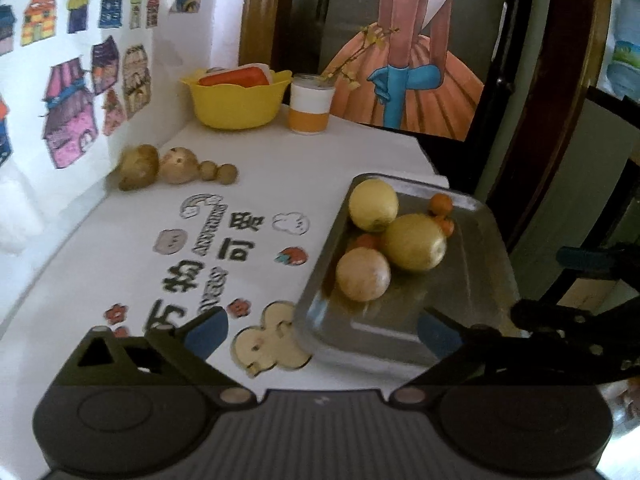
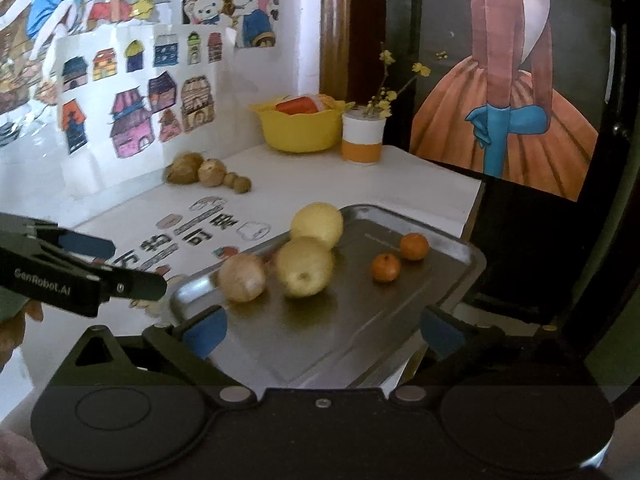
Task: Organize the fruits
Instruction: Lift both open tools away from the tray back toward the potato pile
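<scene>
On the white surface (image 2: 400, 176), against a wall of cartoon drawings: fruit on a tray, fruit loose, and two hand-held grippers in front.

Tray: a metal tray (image 2: 460, 276) lies at the right of the surface, its near corner past the surface edge in the right wrist view.

Fruit on the tray: two yellow pears, one farther back (image 2: 318, 224) and one nearer (image 2: 304, 266), touching each other; a brownish round fruit (image 2: 242, 278) just beside the nearer pear on its left; two small oranges (image 2: 400, 258) close together, apart from the pears toward the right rim.

Loose fruit: four brown fruits (image 1: 176, 166) lie in a row near the wall, two large and two small, well apart from the tray.

Back of the surface: a yellow bowl (image 1: 236, 110) holding something orange and white; beside it, a white and orange cup (image 1: 311, 108) with yellow-flowered twigs.

Left gripper (image 1: 320, 332): jaws wide apart and empty, over the near left corner of the tray, blue pads showing.

Right gripper (image 2: 322, 330): jaws wide apart and empty, spanning the near end of the tray, touching no fruit.

Surface print: black characters and small cartoon stickers (image 1: 224, 256) lie left of the tray.

Left edge, right wrist view: the left gripper's black finger reaches toward the tray.
</scene>
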`<action>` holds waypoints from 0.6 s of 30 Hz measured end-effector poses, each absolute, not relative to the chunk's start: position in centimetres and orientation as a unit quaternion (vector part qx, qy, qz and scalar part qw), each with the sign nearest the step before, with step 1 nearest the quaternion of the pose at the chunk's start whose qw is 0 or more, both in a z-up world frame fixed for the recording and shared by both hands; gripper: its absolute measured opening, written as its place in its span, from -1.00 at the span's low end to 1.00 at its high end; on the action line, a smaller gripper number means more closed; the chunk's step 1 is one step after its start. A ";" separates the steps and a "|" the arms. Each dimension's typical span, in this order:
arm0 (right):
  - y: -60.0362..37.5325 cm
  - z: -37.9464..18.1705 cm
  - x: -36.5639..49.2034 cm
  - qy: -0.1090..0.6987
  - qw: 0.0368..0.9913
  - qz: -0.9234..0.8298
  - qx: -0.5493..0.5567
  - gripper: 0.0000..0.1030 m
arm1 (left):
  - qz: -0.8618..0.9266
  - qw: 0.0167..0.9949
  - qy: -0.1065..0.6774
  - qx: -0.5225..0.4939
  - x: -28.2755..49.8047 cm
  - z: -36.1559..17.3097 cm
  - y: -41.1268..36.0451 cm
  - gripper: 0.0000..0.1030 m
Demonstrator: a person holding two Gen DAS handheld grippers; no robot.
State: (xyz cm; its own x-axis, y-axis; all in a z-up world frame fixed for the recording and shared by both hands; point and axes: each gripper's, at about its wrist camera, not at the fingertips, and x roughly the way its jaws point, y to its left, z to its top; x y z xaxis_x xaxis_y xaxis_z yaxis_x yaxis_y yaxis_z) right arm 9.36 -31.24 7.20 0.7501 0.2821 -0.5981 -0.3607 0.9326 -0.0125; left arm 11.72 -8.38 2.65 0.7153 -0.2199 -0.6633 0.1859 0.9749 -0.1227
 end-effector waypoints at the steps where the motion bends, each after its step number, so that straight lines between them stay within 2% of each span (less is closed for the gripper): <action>1: -31.0 7.2 8.9 0.313 0.932 0.173 -0.065 0.99 | -0.108 0.926 0.362 -0.020 11.4 2.7 -8.1 0.99; 11: -28.4 6.2 5.2 0.379 0.904 0.188 -0.066 0.99 | -0.079 0.920 0.383 0.008 8.7 2.2 -4.4 0.99; 18: -26.3 7.6 4.3 0.391 0.891 0.218 -0.075 0.99 | -0.050 0.924 0.379 0.018 7.6 3.1 -1.7 0.99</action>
